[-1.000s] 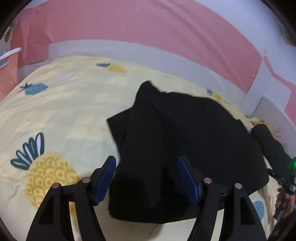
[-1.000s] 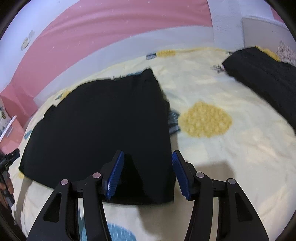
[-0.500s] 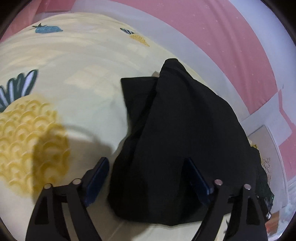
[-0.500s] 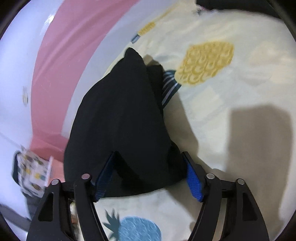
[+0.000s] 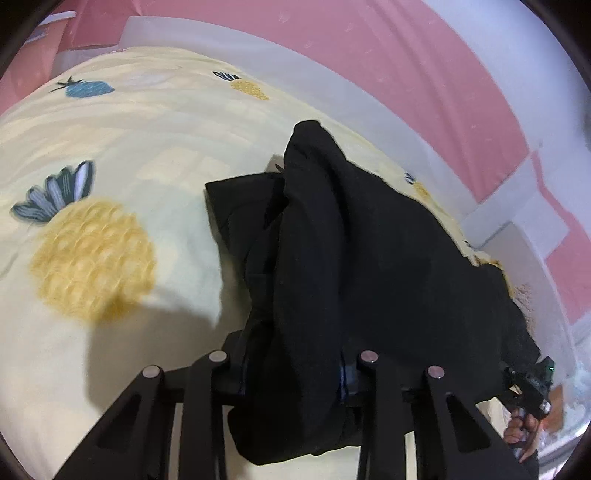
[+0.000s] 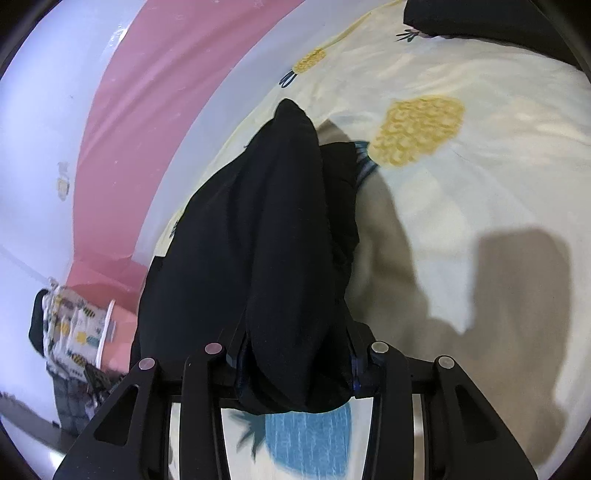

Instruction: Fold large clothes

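Note:
A large black garment lies on a bed with a pale yellow pineapple-print sheet. My left gripper is shut on the garment's near edge, with bunched cloth filling the gap between the fingers and lifted off the sheet. My right gripper is shut on the other near part of the same garment, and the cloth hangs over its fingers. The blue pads are mostly hidden by the fabric. The garment's far end rests on the bed in both views.
A pink and white wall runs behind the bed. Another dark garment lies at the far right of the bed. A patterned bag or cloth stands off the bed at the left of the right wrist view.
Both grippers went from open around the garment's near edge to shut on it. The cloth is now bunched and raised off the sheet.

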